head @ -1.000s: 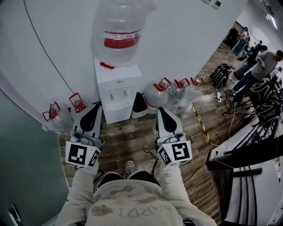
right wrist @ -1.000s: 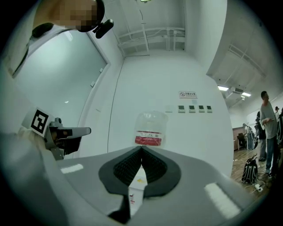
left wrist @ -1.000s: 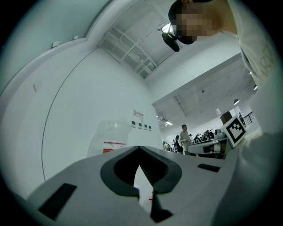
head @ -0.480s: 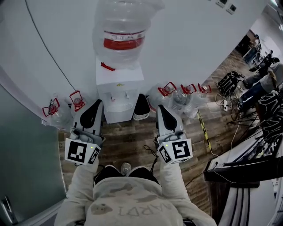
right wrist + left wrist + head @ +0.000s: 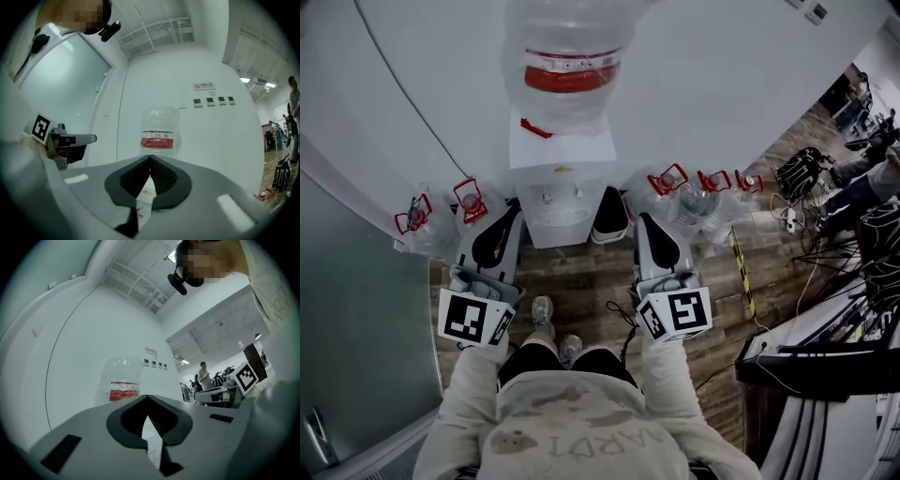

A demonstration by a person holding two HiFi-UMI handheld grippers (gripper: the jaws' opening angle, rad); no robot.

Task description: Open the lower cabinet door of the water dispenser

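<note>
Drew nearer to the water dispenser (image 5: 560, 178) over the last second. Brought it dead ahead against the far wall, with the big bottle (image 5: 572, 66) upturned on top. Amounted to an approach only, by the look of it. Touched nothing yet and left the lower cabinet door (image 5: 555, 234) unopened, barely seen below the taps from the steep head view. Against the earlier frame, found the spare bottles (image 5: 469, 202) at the dispenser's left and right closer in. Put one shoe (image 5: 542, 309) forward on the wooden floor (image 5: 581, 277). Kept the left claw (image 5: 506, 220) pressed together and empty. Did likewise with the right claw (image 5: 649, 223), with only a sliver of white dispenser front showing past the meeting tips. Held both roughly level, aimed at the dispenser, not yet at the door.
</note>
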